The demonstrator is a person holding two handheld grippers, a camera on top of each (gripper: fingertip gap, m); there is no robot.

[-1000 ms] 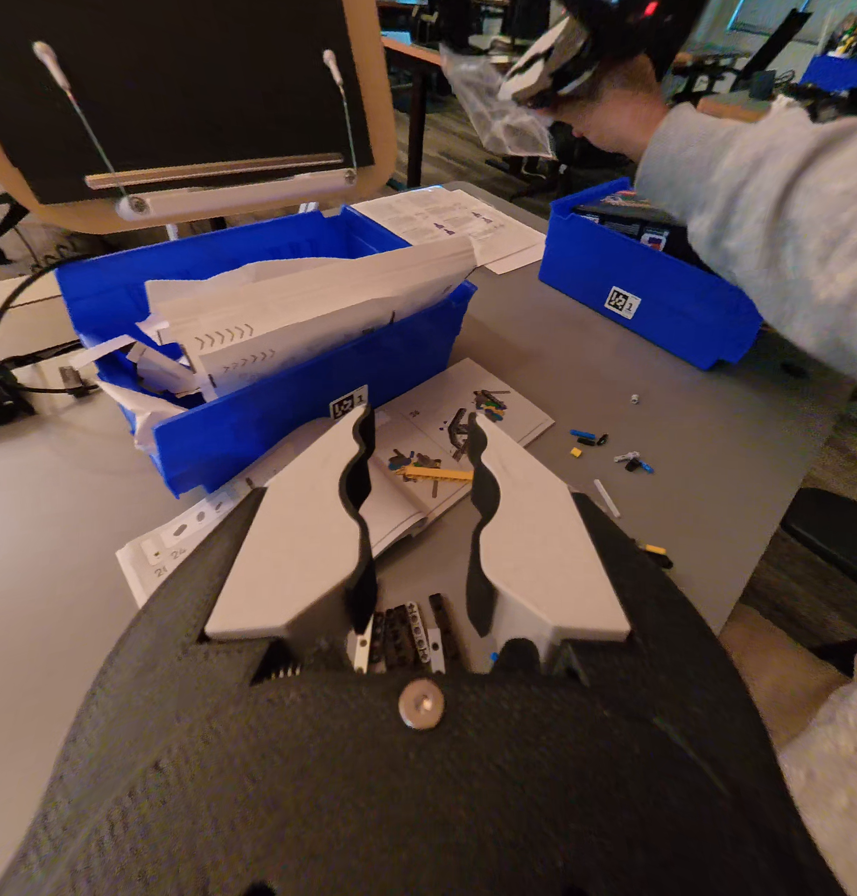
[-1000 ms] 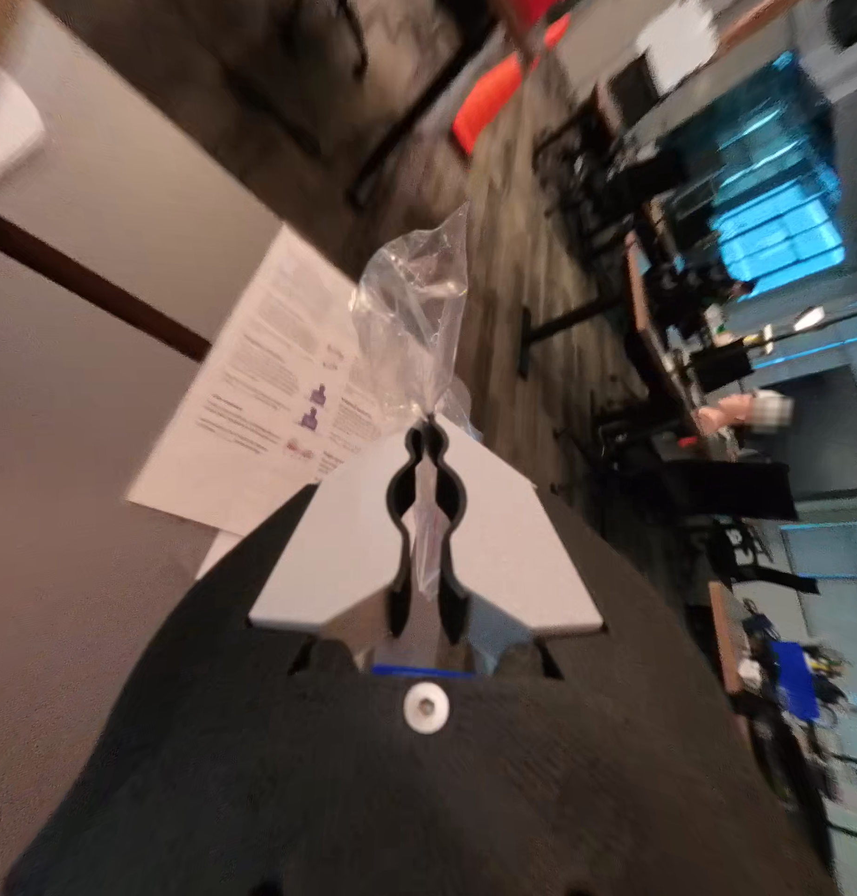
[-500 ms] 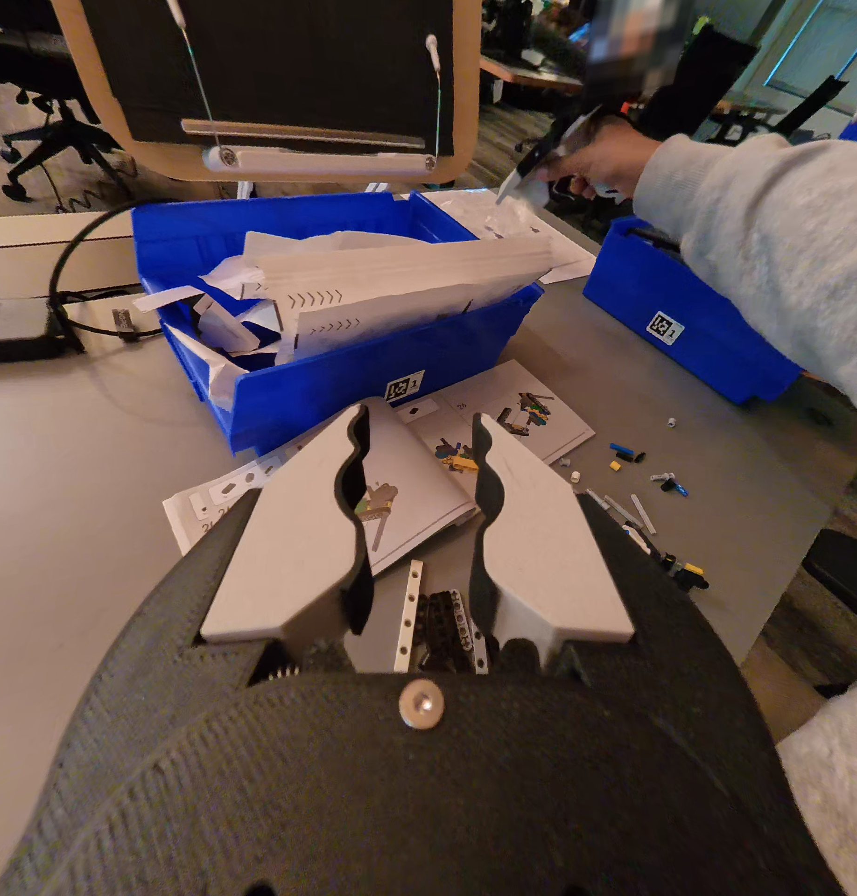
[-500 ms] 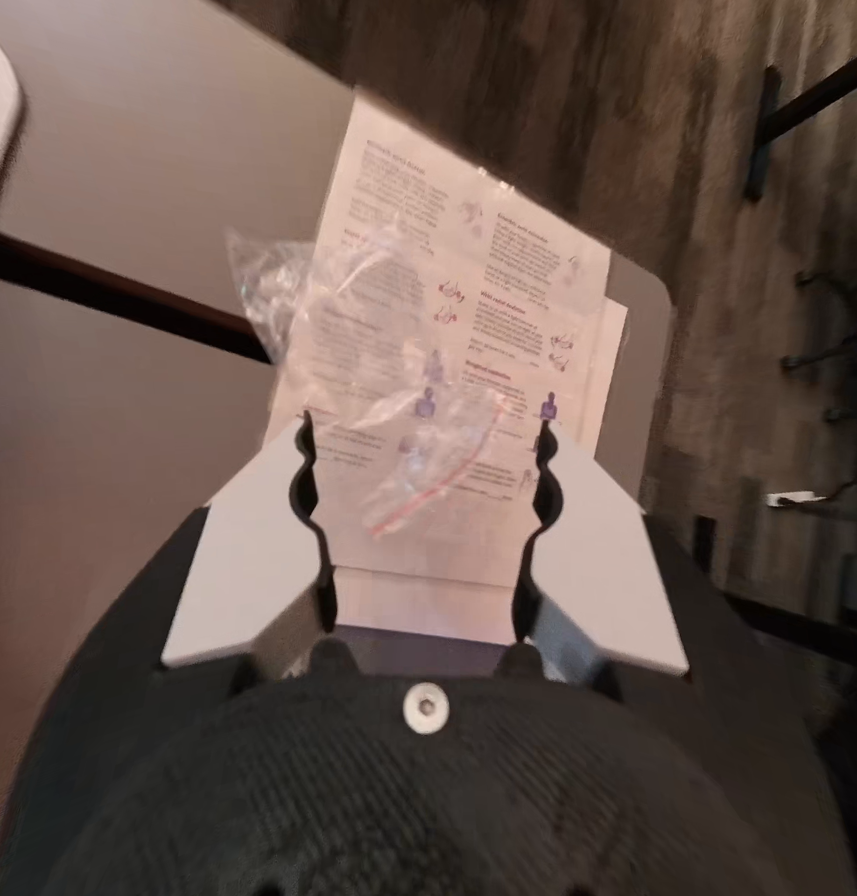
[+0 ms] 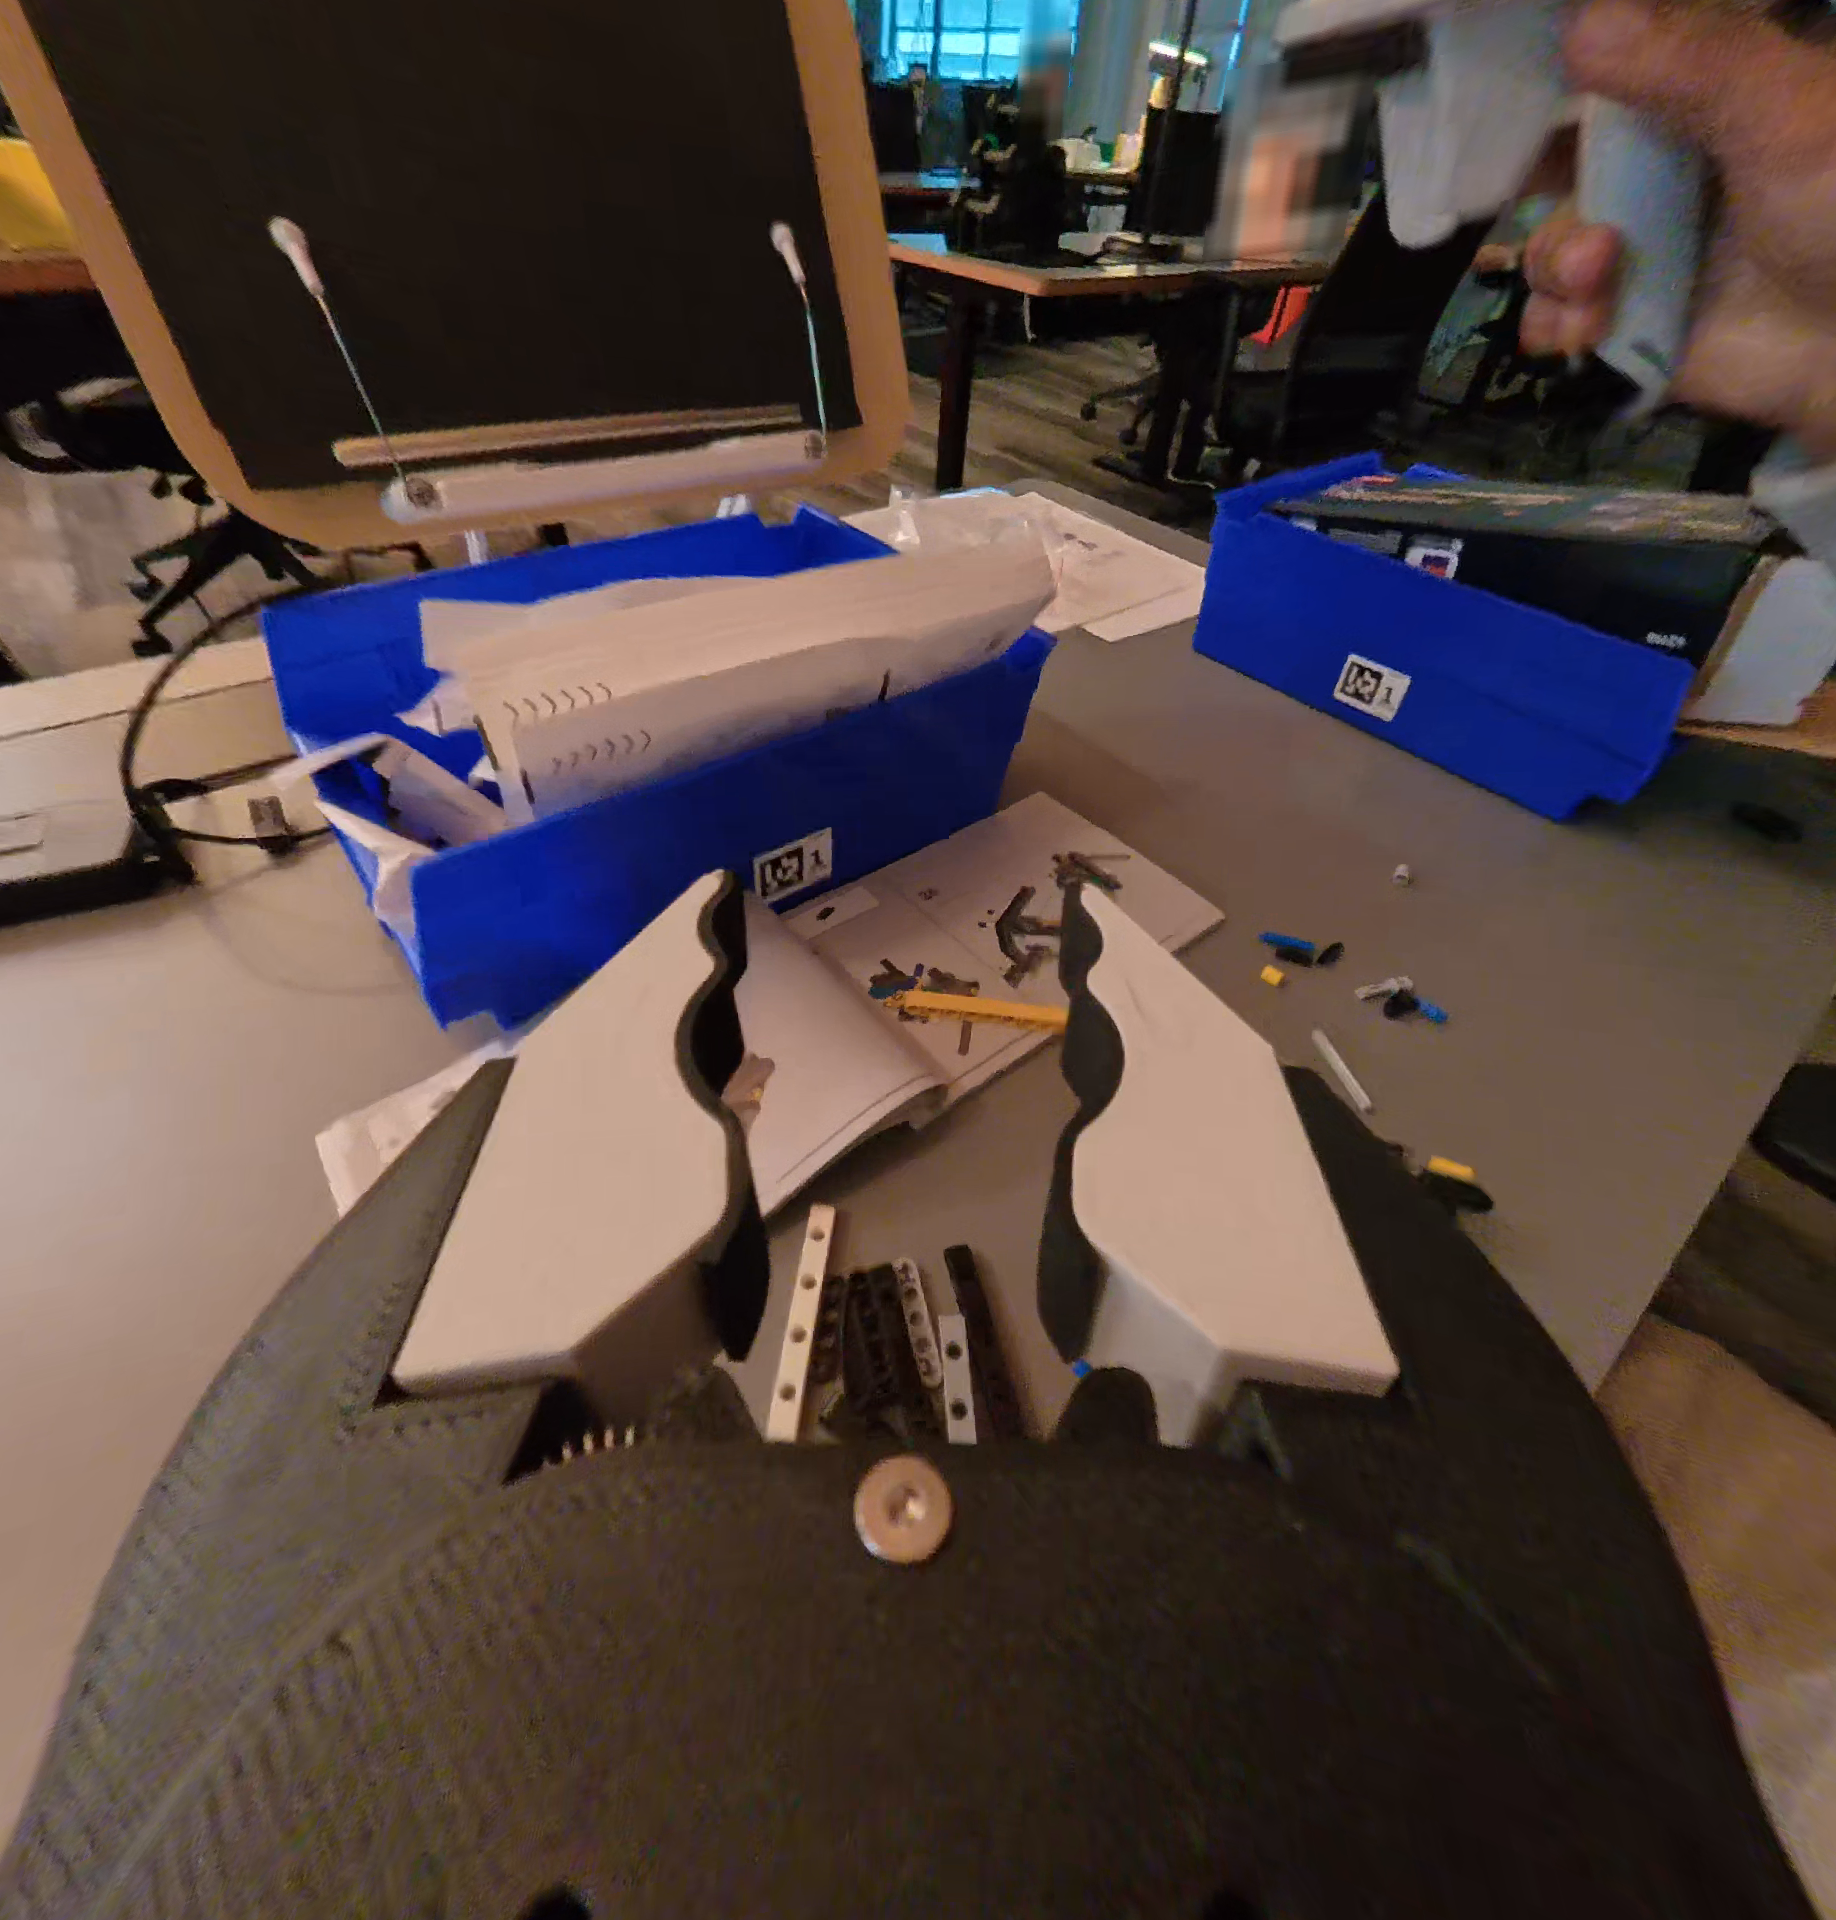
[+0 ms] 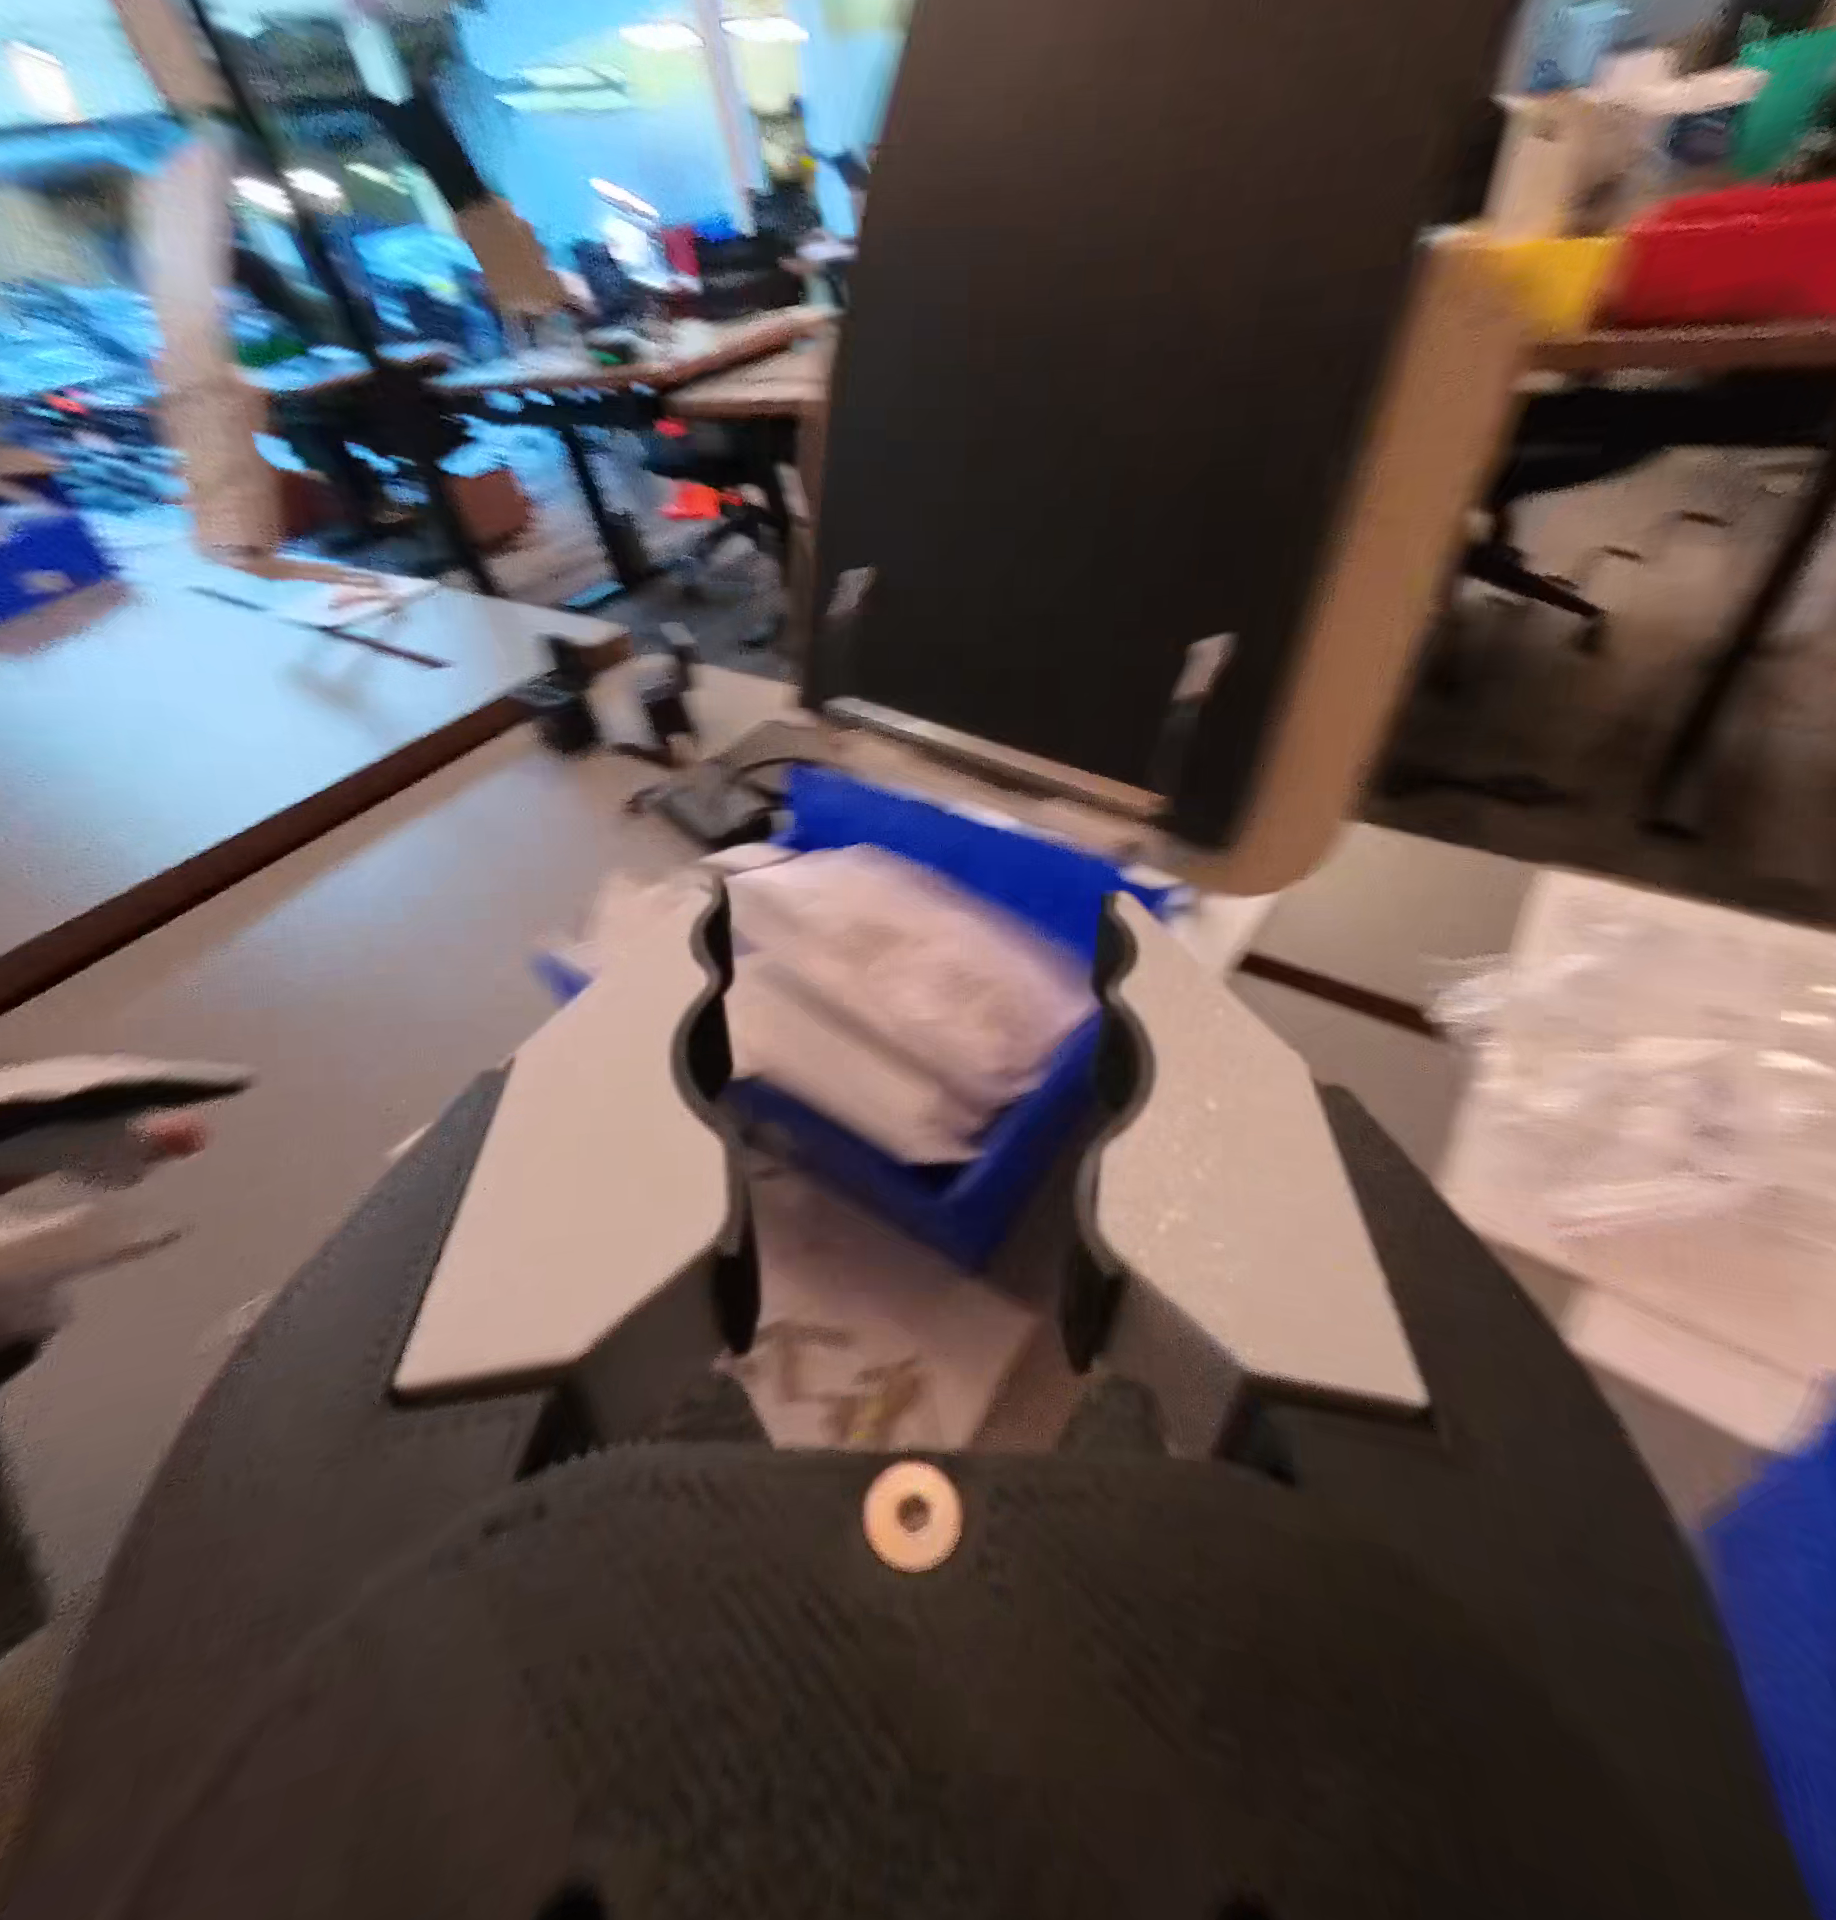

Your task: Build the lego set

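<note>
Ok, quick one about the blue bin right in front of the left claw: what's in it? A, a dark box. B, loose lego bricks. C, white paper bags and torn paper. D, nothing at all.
C: in the left wrist view the nearer blue bin is stuffed with white paper bags; the dark box sits in the other bin, farther right.

Blue bin [image 5: 685, 914] (white paper bags inside), grey table [image 5: 1413, 831], yellow beam [image 5: 981, 1008], white-and-black tongs [image 5: 898, 920]
</note>
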